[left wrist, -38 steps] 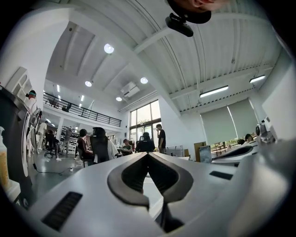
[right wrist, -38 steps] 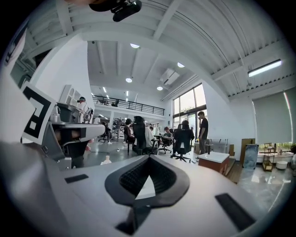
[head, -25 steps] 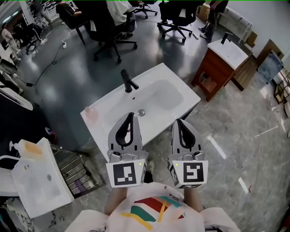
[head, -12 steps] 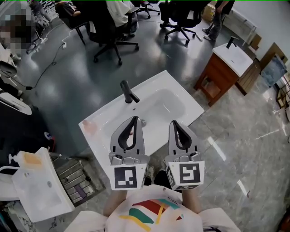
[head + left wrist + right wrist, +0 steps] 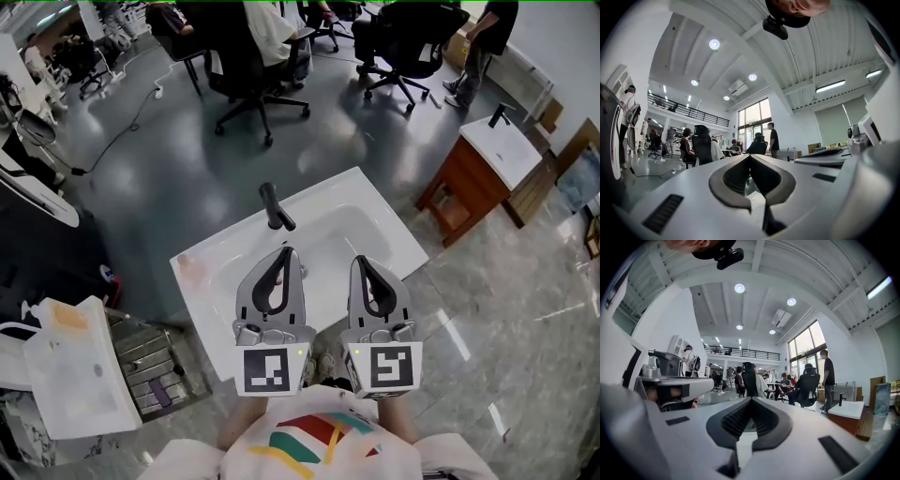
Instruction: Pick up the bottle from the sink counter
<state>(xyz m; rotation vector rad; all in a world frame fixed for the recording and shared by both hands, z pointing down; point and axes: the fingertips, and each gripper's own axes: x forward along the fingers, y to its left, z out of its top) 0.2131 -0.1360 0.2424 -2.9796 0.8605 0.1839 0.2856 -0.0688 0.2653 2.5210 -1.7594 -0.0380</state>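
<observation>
The white sink counter (image 5: 208, 309) has been brought nearer over the last second and now lies under and just ahead of both grippers, whose tips are held over the basin. The black faucet (image 5: 275, 207) is seen just beyond the left gripper (image 5: 286, 251). Both it and the right gripper (image 5: 360, 262) are carried with jaws pressed together, with nothing between them. The small pale bottle (image 5: 190, 268) is left untouched at the counter's corner, ahead and to the left of the left gripper. The approach is judged nearly done, though the jaws are not yet opened.
</observation>
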